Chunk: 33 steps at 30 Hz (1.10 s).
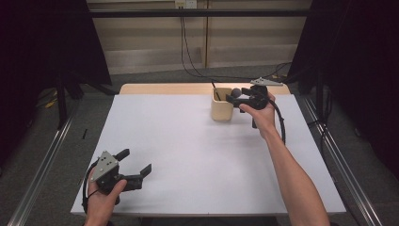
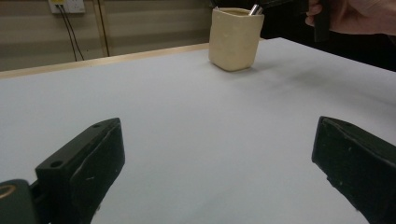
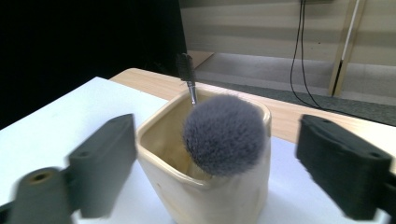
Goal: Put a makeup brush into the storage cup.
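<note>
Your right gripper (image 3: 219, 158) stands wide around the fluffy brush (image 3: 224, 135), now resting in the cup (image 3: 205, 196) at one o'clock, while your left gripper (image 1: 136, 165) waits wide at seven.

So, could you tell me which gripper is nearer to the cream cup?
The right gripper, open right at the cream cup rim. The left gripper rests far off at the table's near-left corner.

A lab recording booth: black curtains (image 1: 42, 42), metal floor rails (image 1: 40, 174), a bare white table (image 1: 188, 155).
</note>
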Available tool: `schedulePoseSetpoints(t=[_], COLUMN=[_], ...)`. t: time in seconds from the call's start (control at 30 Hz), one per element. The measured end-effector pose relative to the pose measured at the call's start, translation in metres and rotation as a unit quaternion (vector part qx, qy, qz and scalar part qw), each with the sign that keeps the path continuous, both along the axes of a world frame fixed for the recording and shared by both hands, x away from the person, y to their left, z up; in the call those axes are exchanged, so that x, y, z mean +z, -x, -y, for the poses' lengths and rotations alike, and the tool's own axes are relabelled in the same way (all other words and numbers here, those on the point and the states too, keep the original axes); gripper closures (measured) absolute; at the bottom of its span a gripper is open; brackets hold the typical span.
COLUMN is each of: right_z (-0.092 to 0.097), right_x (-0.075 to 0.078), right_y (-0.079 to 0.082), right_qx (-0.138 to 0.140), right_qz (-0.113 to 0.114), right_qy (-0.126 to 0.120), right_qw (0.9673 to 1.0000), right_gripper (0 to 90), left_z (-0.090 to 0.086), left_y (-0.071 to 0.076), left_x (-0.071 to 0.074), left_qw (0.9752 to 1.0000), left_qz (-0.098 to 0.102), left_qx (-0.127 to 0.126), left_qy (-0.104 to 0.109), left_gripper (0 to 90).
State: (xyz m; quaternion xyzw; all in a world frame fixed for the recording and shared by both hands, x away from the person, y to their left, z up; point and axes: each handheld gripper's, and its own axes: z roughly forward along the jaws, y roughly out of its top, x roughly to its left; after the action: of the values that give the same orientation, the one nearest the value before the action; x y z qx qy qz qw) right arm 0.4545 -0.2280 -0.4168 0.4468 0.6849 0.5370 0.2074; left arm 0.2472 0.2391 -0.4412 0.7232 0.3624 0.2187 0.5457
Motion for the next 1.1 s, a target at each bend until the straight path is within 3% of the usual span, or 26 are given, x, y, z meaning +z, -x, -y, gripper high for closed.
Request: schedulePoseSetpoints(t=[0.2,0.3,0.37,1.1], right_z=[0.000,0.001,0.001,0.008], right_x=[0.001,0.001,0.002,0.013], right_y=[0.006,0.009,0.010,0.045], right_qx=[0.001,0.010,0.013,0.000], right_qz=[0.004,0.012,0.006,0.045], right_qy=[-0.002,-0.014,-0.037,-0.003], right_qw=[1.0000,0.9998,0.9992,0.9990], right_gripper=[0.8,0.4,1.3,1.4], left_z=[-0.001,-0.002,-0.002,-0.003], left_y=[-0.003,-0.003,-0.003,0.004], left_x=[-0.001,-0.001,-0.001,0.001], left_qw=[1.0000,1.0000,1.0000,1.0000], left_qz=[-0.002,-0.002,-0.002,0.003], left_qx=[0.001,0.001,0.003,0.006], left_qy=[-0.002,-0.003,-0.004,0.002], left_gripper=[2.6,2.6,2.6,2.6])
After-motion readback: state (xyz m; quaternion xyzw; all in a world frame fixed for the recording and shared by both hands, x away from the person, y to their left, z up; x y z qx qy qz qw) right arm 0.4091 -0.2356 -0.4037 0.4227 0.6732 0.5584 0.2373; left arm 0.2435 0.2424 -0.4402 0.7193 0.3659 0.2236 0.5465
